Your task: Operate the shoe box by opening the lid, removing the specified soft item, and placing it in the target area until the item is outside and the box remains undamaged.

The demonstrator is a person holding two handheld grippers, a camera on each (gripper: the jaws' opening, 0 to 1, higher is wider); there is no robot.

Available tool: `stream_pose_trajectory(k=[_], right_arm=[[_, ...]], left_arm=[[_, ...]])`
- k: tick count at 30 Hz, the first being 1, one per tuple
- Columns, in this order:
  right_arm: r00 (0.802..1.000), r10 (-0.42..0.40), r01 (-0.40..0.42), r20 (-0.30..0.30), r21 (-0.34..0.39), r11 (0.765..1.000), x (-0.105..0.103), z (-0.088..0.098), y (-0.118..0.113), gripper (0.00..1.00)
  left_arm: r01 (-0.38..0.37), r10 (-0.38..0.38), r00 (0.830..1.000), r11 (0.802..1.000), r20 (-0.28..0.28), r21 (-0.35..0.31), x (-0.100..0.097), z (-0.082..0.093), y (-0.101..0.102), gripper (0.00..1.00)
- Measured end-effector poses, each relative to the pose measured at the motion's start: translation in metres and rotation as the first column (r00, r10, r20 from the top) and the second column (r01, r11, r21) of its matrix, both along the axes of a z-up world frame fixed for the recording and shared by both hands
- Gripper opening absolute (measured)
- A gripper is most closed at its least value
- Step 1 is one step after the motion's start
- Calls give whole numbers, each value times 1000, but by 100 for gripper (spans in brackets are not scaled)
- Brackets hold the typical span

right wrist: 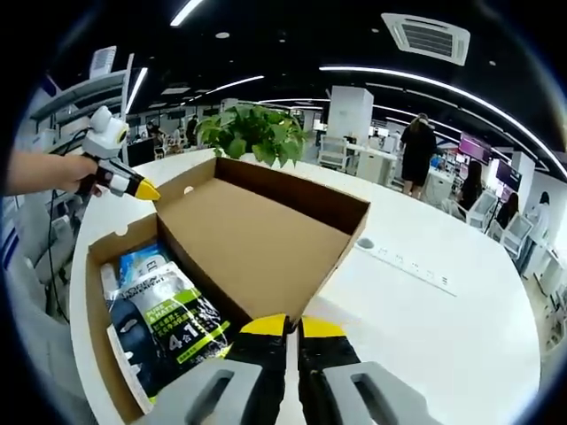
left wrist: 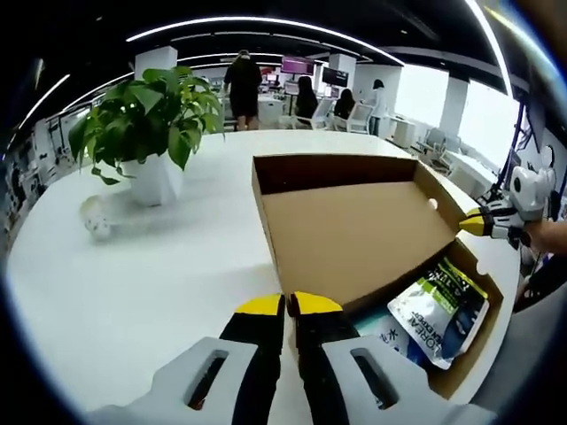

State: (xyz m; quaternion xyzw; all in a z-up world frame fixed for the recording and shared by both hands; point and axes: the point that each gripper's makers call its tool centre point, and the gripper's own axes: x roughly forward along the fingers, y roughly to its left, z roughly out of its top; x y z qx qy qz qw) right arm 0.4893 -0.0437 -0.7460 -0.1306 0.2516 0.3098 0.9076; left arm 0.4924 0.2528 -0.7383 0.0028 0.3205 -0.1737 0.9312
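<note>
the shoe box is seen lying open on the white round table, its brown lid swung up and tilted over the box body, so that only a wedge of the inside is left uncovered. in that wedge the soft item, a flat printed pouch, is seen lying against the box wall, partly under the lid's lower edge. the left gripper is held with its yellow-tipped jaws pressed together and nothing between them, just before the lid's near edge. the right gripper is likewise clenched on nothing, at the lid's edge in its own view. in the left gripper view the right gripper's yellow tip is seen at the lid's far corner. wide bare tabletop is left open beside the box. a potted plant and a small white ball are placed well apart from it. people and desks are seen beyond the table's rim.
</note>
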Motion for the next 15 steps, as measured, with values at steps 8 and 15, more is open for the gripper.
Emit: stream_pose_trajectory(k=[8, 15], right_arm=[[1000, -6, 6, -8, 5, 1000, 4, -2, 0, 0], [1000, -12, 12, -19, 4, 1000, 7, -5, 0, 0]], left_arm=[[-4, 4, 1000, 1000, -3, 5, 3, -2, -2, 2], [-12, 12, 1000, 1000, -6, 1, 5, -6, -2, 2]])
